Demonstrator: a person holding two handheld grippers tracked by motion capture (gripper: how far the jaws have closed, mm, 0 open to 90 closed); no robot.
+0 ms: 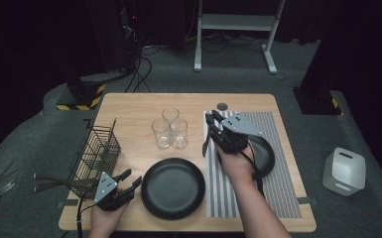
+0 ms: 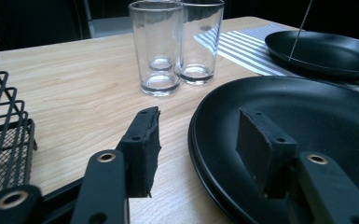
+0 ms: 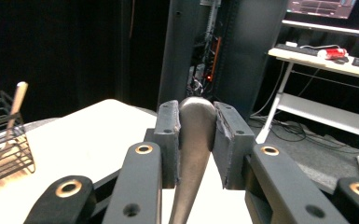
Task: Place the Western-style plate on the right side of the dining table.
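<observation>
Utensil handle (image 3: 193, 140): dull metal, rounded end up, pinched between the two pads of the right tool (image 3: 196, 140); pads press on both its flat sides. In the high view the right tool (image 1: 212, 120) is raised over the near-left part of the striped mat (image 1: 278, 173), with a thin dark utensil (image 1: 206, 144) hanging down from it toward the mat's left edge. Which kind of utensil: cannot tell.

Relative to the striped mat:
- Black plate (image 1: 265, 156) lies on it, partly under the right hand (image 1: 235, 163).
- Second black plate (image 1: 172, 188) sits on the bare desk (image 1: 129, 106) just left of the mat.
- Three clear glasses (image 1: 170, 128) stand upright, clustered and touching, left of the mat's far half.
- Wire basket (image 1: 96, 151) stands well to the left, near the desk's left edge, with wooden-handled utensils (image 3: 2, 109) upright in it.

Left tool (image 1: 129, 179): jaws spread, nothing between them; one pad (image 2: 144, 149) over bare desk, the other over the rim of the near plate (image 2: 307, 121). It sits just left of that plate.
</observation>
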